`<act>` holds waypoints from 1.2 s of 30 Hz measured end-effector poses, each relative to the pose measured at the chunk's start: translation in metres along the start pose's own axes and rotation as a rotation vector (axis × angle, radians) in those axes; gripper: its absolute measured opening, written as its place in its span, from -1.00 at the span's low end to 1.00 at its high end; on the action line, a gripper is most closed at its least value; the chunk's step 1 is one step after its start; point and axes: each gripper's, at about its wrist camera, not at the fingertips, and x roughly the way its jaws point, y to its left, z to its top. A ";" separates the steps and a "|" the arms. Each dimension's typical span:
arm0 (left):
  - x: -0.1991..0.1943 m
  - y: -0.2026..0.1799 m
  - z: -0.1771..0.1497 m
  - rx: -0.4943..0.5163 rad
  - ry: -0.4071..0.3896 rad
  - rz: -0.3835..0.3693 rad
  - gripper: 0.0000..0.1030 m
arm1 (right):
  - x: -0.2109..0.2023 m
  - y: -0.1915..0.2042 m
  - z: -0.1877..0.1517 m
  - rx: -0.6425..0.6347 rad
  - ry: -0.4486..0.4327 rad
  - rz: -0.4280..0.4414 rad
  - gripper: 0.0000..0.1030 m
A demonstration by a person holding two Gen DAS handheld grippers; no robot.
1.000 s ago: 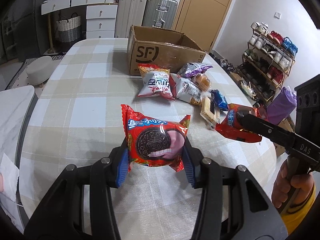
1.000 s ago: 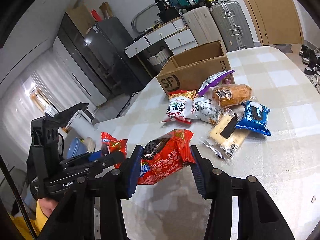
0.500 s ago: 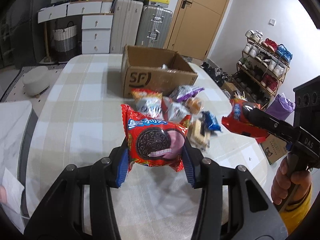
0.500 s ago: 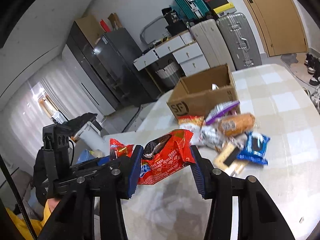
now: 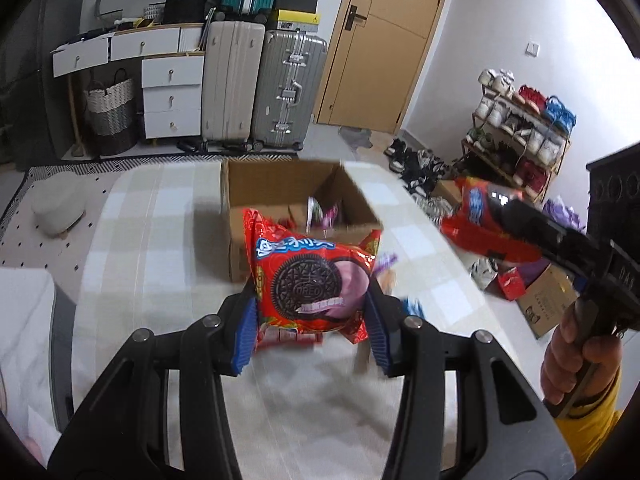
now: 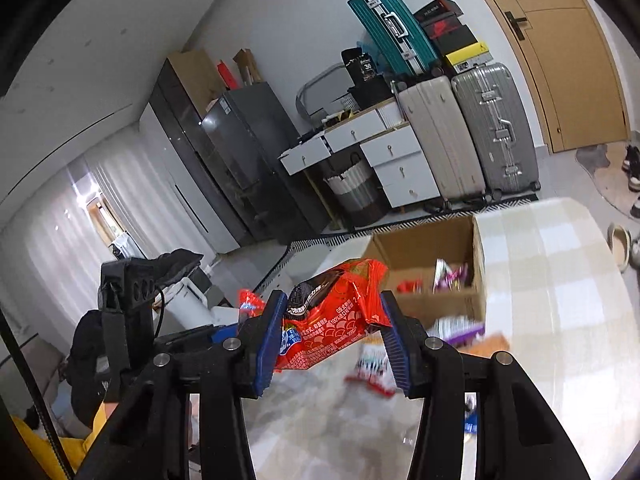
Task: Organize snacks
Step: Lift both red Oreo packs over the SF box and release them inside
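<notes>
Suitcases point(image 5: 264, 88) back a checked tablecloth point(image 5: 160, 240) — each hand-held gripper point(image 5: 312, 320) point(image 6: 332, 344) pinching a red Oreo packet point(image 5: 312, 280) point(image 6: 332, 320).

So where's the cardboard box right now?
The cardboard box sits open on the checked table, straight ahead of the left gripper and its red Oreo packet, suitcases behind it.

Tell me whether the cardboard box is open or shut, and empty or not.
Open and not empty. The cardboard box has no flaps over its top, and both wrist views show snack packets lying inside it.
</notes>
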 end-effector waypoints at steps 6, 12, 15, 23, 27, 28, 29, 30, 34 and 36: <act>0.017 0.010 0.056 0.000 -0.005 0.009 -0.16 | 0.019 -0.005 0.042 -0.013 -0.023 0.008 -0.09; 0.054 0.015 0.094 -0.006 0.031 0.005 -0.16 | 0.058 -0.022 0.076 -0.018 -0.012 -0.004 -0.09; 0.077 0.018 0.106 -0.009 0.048 0.010 -0.16 | 0.082 -0.033 0.086 -0.014 0.003 -0.014 -0.09; 0.140 0.028 0.116 -0.023 0.115 0.015 -0.16 | 0.135 -0.068 0.086 0.014 0.053 -0.043 -0.09; 0.171 0.032 0.116 -0.030 0.145 0.019 -0.16 | 0.159 -0.084 0.078 0.030 0.089 -0.067 -0.09; 0.178 0.034 0.114 -0.028 0.154 0.020 -0.16 | 0.164 -0.088 0.076 0.030 0.098 -0.074 -0.09; 0.189 0.034 0.115 -0.028 0.168 0.026 -0.16 | 0.169 -0.091 0.074 0.032 0.109 -0.083 -0.09; 0.195 0.035 0.115 -0.032 0.175 0.031 -0.16 | 0.174 -0.095 0.072 0.034 0.118 -0.092 -0.09; 0.218 0.040 0.112 -0.039 0.202 0.036 -0.16 | 0.195 -0.110 0.063 0.042 0.177 -0.116 -0.08; 0.227 0.043 0.109 -0.041 0.210 0.039 -0.16 | 0.203 -0.118 0.058 0.056 0.201 -0.120 -0.08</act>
